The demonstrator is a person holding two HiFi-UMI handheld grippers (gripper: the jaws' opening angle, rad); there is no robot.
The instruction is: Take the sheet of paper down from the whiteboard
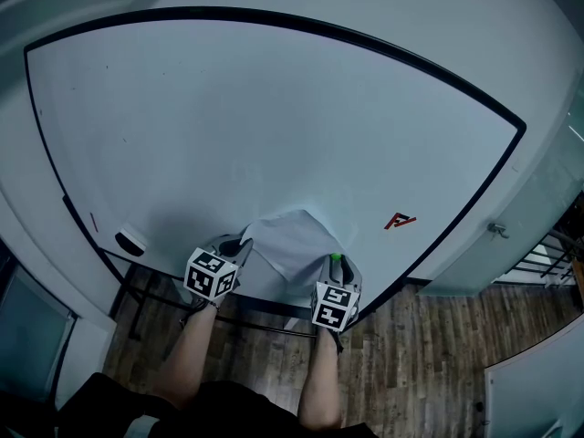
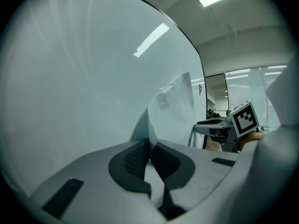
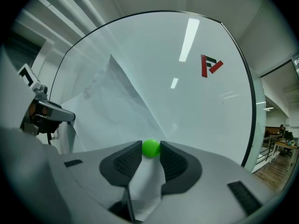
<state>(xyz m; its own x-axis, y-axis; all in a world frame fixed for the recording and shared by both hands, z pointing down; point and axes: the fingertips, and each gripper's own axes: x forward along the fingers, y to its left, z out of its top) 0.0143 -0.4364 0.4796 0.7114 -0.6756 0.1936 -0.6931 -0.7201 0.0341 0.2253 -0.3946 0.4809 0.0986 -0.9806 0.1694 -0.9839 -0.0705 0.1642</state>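
A white sheet of paper hangs curled against the lower middle of the whiteboard. My left gripper is shut on the sheet's left edge; in the left gripper view the paper rises from between the closed pads. My right gripper is at the sheet's right corner, its jaws shut on a round green magnet, with paper also running under the jaws. The sheet bulges away from the board between both grippers.
A red logo is stuck on the board right of the sheet. An eraser rests at the board's lower left edge. The black frame borders the board. Wooden floor lies below, and glass partitions stand beyond.
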